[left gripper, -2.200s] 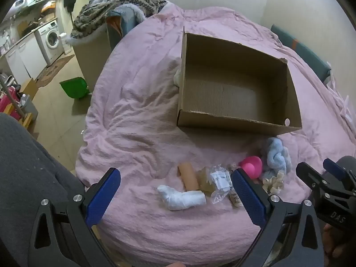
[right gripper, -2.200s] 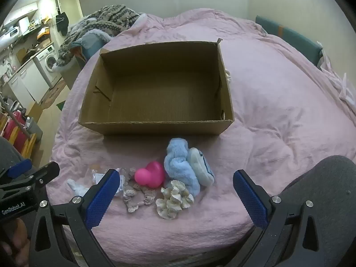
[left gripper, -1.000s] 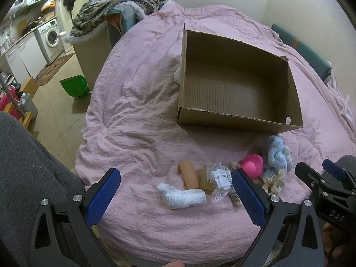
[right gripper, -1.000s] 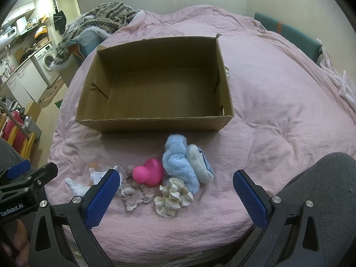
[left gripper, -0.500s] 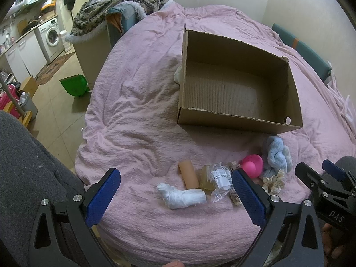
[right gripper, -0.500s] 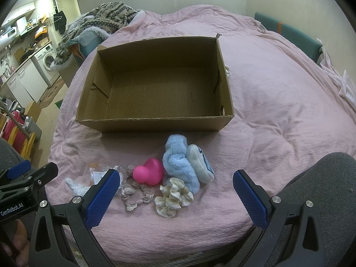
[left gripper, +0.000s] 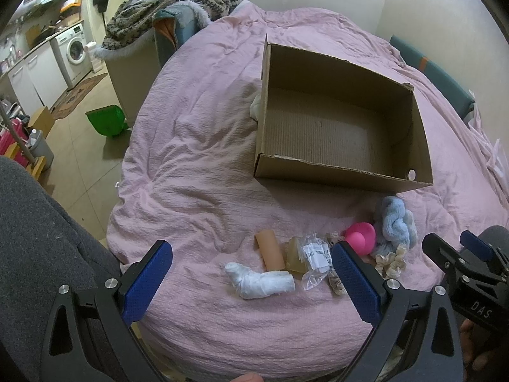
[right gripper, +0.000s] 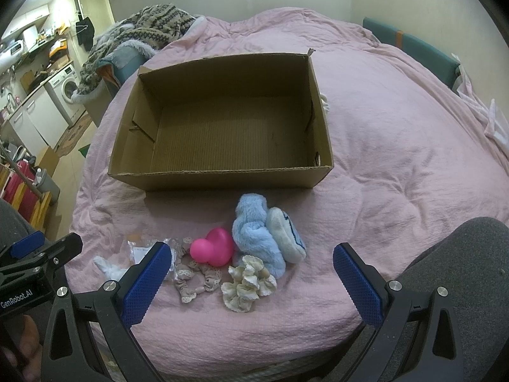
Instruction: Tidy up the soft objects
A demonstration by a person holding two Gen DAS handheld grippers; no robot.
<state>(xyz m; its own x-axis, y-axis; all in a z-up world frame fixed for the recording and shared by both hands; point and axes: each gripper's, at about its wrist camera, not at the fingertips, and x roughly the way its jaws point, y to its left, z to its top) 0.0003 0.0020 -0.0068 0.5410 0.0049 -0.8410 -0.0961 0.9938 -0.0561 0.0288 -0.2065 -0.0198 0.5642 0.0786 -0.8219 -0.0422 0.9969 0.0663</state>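
Observation:
An empty cardboard box [right gripper: 222, 176] lies open on the pink bed, also in the left wrist view [left gripper: 343, 175]. In front of it lies a row of soft things: a blue plush toy [right gripper: 254, 232], a pink heart [right gripper: 214, 246], a cream scrunchie [right gripper: 248, 286], a beige scrunchie [right gripper: 194, 281], a clear plastic packet [left gripper: 313, 256], a tan roll [left gripper: 270, 250] and a white rolled cloth [left gripper: 259, 281]. My left gripper [left gripper: 251, 285] is open above the white cloth. My right gripper [right gripper: 253, 281] is open above the cream scrunchie. Both hold nothing.
The pink duvet [right gripper: 397, 146] covers the whole bed. A knitted blanket pile [left gripper: 171, 0] lies at the far left corner. The floor to the left holds a green bin [left gripper: 106, 122] and a washing machine [left gripper: 74, 47]. A teal headboard [right gripper: 420, 52] runs along the right.
Both grippers have stayed open and nearly still, with only slight camera drift. Nothing on the bed has moved.

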